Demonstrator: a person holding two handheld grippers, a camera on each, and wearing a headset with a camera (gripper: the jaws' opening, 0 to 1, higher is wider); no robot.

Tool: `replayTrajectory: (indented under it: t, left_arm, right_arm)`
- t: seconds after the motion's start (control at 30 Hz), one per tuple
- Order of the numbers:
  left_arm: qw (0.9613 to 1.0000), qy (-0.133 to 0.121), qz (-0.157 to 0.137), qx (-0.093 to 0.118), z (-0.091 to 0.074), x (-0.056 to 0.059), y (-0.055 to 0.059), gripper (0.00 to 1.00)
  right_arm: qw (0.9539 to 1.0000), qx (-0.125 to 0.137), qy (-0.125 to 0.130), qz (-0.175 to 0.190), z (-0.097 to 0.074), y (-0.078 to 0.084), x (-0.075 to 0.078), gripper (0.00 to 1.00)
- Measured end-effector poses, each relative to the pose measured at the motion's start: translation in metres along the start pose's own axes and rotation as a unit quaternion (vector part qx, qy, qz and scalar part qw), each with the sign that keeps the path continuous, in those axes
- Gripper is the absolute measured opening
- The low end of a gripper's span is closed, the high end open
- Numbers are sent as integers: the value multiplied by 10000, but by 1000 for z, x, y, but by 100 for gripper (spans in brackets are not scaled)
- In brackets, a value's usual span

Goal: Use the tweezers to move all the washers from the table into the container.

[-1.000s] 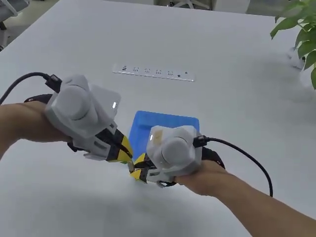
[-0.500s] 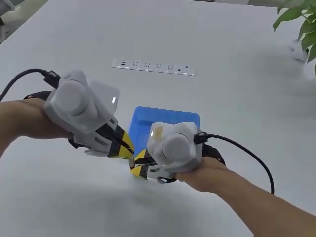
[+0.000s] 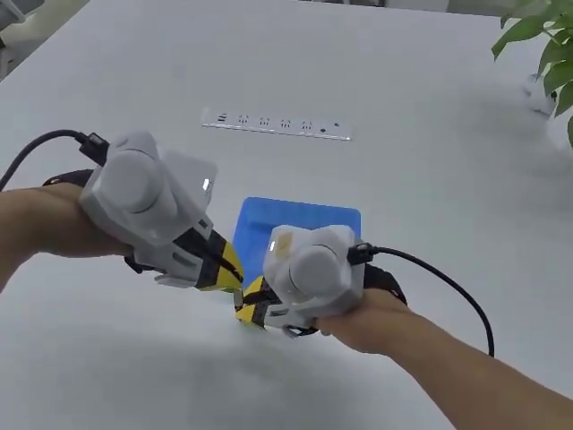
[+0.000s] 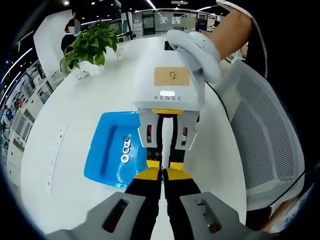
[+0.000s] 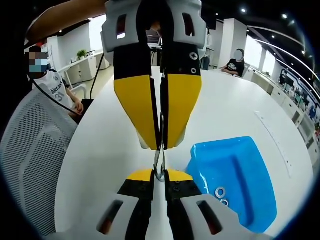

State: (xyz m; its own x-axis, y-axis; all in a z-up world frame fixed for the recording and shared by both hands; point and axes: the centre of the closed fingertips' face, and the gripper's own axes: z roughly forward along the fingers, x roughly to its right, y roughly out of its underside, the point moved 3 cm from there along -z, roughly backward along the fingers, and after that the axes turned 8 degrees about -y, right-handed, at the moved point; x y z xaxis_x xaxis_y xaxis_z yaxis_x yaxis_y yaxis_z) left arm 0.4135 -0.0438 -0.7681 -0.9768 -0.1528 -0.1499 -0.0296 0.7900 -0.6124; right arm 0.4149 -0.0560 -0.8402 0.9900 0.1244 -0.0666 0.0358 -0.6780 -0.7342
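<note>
The white surface (image 3: 430, 179) lies broad and bare on every side of the blue container (image 3: 304, 219). Beyond the container's far edge, well apart from it, a white power strip (image 3: 276, 126) lies flat. Far off to the container's right, a leafy plant (image 3: 542, 45) stands near the corner of the surface. In the left gripper view the surface's rounded edge runs past the container, and a mesh office chair (image 4: 265, 135) stands just over that edge.

Both claws meet nose to nose just in front of the container's near edge, low over the surface. The left claw (image 3: 235, 278) comes in from the container's near-left corner, and the right claw (image 3: 243, 305) faces it from a little nearer the person. In the right gripper view the left claw's yellow jaws are pressed together on the tweezers (image 5: 161, 145), a thin metal strip running straight between them. The rounded end of the tweezers sits between the right claw's own yellow tips, which are closed on it with only a hairline gap. The tweezers hang clear of the container, just outside its near wall.

Several washers (image 4: 125, 150) lie in a short cluster on the container's floor, towards its near side. A black cable (image 3: 448, 291) trails from the right gripper across the surface, to the right of the container.
</note>
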Motion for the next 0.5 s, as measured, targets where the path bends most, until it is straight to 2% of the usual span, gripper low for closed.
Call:
replayTrajectory:
  t: [0.5]
  left_arm:
    - [10000,-22,37,-84,-4,3,-1,5]
  right_arm:
    - [9999,-76,-6,-79,-3,-2,-4,10]
